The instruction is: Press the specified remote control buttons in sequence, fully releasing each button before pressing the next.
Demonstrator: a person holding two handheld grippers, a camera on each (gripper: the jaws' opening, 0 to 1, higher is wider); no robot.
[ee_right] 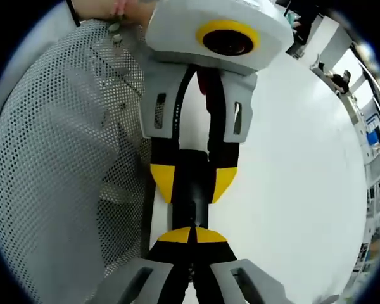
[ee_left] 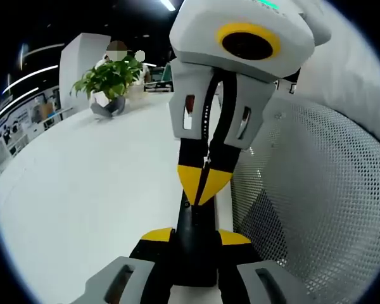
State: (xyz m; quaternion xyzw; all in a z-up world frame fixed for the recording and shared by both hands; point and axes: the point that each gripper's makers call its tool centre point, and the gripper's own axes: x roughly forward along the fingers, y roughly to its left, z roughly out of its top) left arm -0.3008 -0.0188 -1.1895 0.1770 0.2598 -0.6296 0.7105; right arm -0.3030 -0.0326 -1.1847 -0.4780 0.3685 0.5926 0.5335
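Remote control (ee_left: 194, 244) | dark, clamped endwise in your left gripper (ee_left: 196, 237), beside the mesh basket (ee_left: 316, 190) | right gripper (ee_left: 204, 183) jaws closed to a point, tips on the remote | press straight down, then lift fully clear before the next button.

From my seat, the white tabletop (ee_left: 82, 190) spread across the left half and centre of the left gripper view, smooth and bare over most of its width. At the upper left of that frame a leafy green potted plant (ee_left: 111, 82) stood on its far part, in a grey pot. A perforated white mesh panel (ee_left: 316, 202) filled the right side; I could not tell whether it rested on the tabletop. In the right gripper view the same white tabletop (ee_right: 291, 177) took the right half, and the mesh (ee_right: 57, 190) the left.
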